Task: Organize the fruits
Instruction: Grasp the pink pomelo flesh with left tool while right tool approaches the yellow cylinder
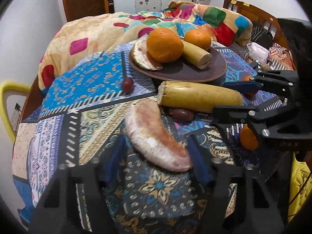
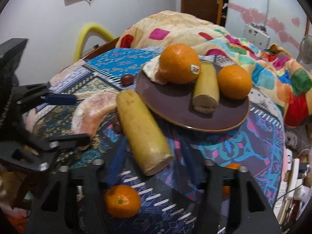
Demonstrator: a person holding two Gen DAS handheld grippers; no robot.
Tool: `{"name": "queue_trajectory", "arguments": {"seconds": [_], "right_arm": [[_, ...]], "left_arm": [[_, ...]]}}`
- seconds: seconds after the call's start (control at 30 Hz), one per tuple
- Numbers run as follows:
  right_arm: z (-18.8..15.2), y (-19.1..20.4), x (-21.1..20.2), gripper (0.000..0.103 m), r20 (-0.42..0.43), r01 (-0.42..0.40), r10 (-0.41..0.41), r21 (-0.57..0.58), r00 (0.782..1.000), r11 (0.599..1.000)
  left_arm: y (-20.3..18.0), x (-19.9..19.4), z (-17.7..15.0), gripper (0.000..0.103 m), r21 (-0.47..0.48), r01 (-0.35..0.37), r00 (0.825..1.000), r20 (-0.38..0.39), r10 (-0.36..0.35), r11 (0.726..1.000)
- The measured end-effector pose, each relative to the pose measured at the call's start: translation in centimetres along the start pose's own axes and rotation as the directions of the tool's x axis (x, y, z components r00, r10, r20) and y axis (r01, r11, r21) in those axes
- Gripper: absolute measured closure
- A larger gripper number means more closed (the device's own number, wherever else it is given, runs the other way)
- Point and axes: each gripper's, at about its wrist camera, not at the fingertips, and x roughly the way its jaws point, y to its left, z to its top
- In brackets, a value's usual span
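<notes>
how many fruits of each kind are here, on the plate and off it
round orange citrus fruits: 4
cut yellow banana pieces: 2
pale pink-fleshed fruit wedges: 2
small dark red grapes: 2
total: 10

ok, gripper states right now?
Left gripper: around the pomelo wedge, grip cannot be told.
Right gripper: closed on the banana piece.

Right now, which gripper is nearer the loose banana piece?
Right. The right gripper has the banana piece between its fingers; the left gripper straddles the pink slice beside it.
</notes>
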Motion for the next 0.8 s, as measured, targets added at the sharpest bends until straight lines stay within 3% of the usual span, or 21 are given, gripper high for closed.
{"name": "queue_trajectory", "arguments": {"seconds": [0.1,0.8], "right_arm": [[-0.4,0.2,-0.3,0.059,0.001,0.021,-0.021,-0.024,1.0,0.999],[-7.3,-1.9,-6.7,0.065,-0.036,0.141,-0.137,0.115,0.99,0.983]], "left_arm": [[-0.1,0.4,0.1,0.05,-0.004,-0.028,1.0,0.01,0.028,1.0],[0.3,-3.5,-4.5,0.056,-0.022,0.016,1.0,-0.005,-0.016,1.0]]}}
